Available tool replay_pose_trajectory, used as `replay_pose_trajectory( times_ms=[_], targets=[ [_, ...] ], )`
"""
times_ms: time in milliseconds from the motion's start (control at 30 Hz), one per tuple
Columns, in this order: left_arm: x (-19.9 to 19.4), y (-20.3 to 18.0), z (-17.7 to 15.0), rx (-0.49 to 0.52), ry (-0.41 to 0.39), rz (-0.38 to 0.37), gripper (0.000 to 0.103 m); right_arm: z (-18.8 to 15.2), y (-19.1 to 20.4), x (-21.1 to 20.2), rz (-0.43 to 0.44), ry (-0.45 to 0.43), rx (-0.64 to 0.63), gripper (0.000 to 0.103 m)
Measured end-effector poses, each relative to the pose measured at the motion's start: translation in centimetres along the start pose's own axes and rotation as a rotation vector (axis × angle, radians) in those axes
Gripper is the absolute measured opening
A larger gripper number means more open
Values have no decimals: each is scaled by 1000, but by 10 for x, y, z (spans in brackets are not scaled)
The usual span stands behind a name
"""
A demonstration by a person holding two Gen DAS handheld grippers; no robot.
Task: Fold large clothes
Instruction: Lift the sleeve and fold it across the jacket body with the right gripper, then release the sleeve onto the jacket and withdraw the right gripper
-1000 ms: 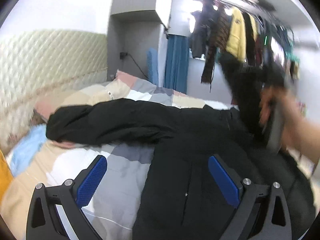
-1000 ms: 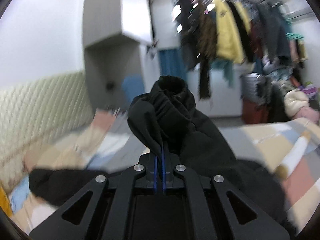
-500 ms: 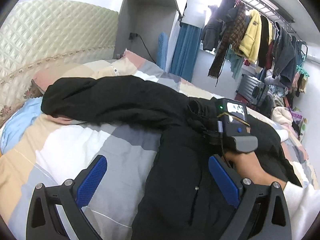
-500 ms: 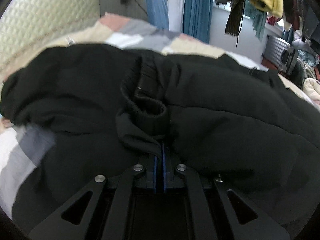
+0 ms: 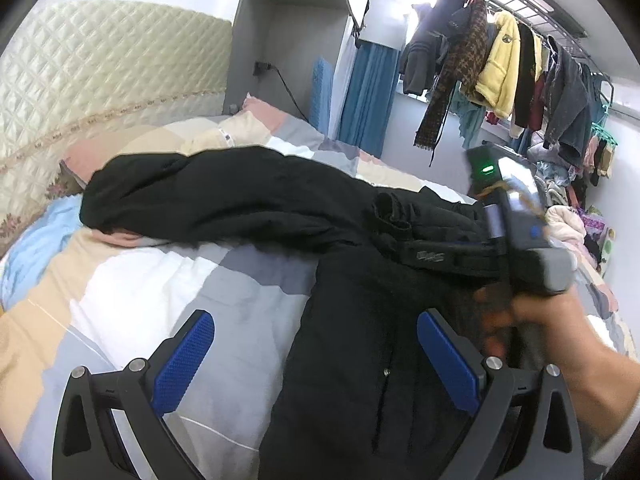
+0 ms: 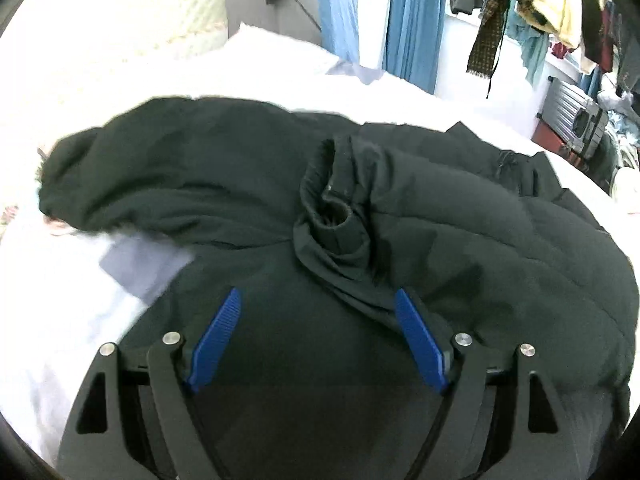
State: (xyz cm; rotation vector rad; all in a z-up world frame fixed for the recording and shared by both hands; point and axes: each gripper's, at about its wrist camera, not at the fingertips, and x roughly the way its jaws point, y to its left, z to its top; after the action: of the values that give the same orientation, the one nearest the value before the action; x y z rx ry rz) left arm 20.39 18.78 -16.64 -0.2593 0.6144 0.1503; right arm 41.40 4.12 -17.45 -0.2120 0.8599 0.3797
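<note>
Both hand-held grippers, left (image 5: 316, 350) and right (image 6: 316, 334), wide open, empty, over black coat (image 6: 460, 240) on bed (image 5: 168, 292).

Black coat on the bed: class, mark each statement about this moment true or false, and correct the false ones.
1. The right gripper is clamped on the coat's sleeve. False: its jaws stand open, and the cuff lies loose on the coat.
2. The black coat lies on a patchwork bed cover. True.
3. The left gripper is open and holds nothing. True.
4. The hanging yellow jacket lies on the bed. False: it hangs on the clothes rail at the far side of the room.
5. One sleeve stretches out toward the headboard. True.
</note>
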Motion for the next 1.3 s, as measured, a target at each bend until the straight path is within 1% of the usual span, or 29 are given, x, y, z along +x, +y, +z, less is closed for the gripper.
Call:
replay_pose_trajectory(
  times_ms=[167, 233, 267, 400, 533, 667, 733, 800, 900, 1100, 1300],
  targets=[
    [-19, -4, 2, 13, -31, 8, 102, 0, -18, -55, -4, -74, 43, 80],
    [-32, -5, 5, -2, -46, -9, 102, -3, -24, -84, -17, -108, 47, 80],
    [-37, -5, 5, -7, -55, -15, 102, -4, -27, -91, -20, -116, 46, 80],
    [-61, -7, 8, -10, -98, -16, 102, -16, -38, -142, -29, -170, 66, 80],
    [-79, -13, 7, -1, -115, -29, 102, -38, -53, -196, -31, -241, 95, 80],
    [-99, -22, 2, 2, -128, -66, 102, -64, -74, -236, -40, -287, 134, 80],
    [-111, -27, -2, 18, -147, -62, 102, -79, -83, -254, -56, -308, 133, 80],
    [-121, -30, -8, 26, -158, -55, 102, -93, -93, -268, -80, -306, 150, 80],
    [-133, -35, -13, 28, -152, -61, 103, -114, -107, -286, -83, -280, 206, 80],
    [-156, -52, -23, 92, -186, -65, 102, -157, -119, -318, -89, -331, 204, 80],
    [-162, -64, -32, 125, -190, -67, 102, -198, -131, -335, -83, -355, 209, 81]
  ],
)
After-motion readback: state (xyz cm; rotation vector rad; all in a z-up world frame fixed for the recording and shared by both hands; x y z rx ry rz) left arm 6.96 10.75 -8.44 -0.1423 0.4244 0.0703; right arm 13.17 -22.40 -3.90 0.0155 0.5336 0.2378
